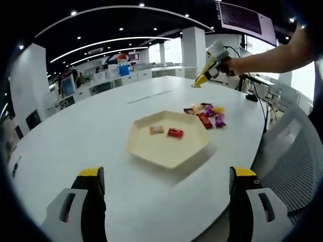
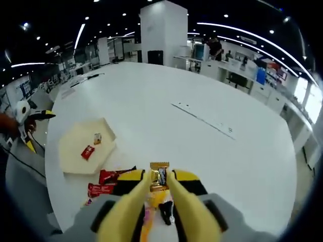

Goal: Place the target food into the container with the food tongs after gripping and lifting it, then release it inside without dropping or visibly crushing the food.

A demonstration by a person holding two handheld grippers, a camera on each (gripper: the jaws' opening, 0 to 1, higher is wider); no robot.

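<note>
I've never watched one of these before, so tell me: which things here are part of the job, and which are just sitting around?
Part of the job:
- right tool, shut on a gold-wrapped snack
- cream hexagonal tray holding two snacks
- pile of wrapped snacks beside the tray
- left tool, open

Just lying about:
- white table
- mesh chair
- office desks behind

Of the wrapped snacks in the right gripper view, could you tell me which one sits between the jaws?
The gold-wrapped snack. It is pinched between the right gripper tips, while the red snacks lie on the table to the left.
</note>
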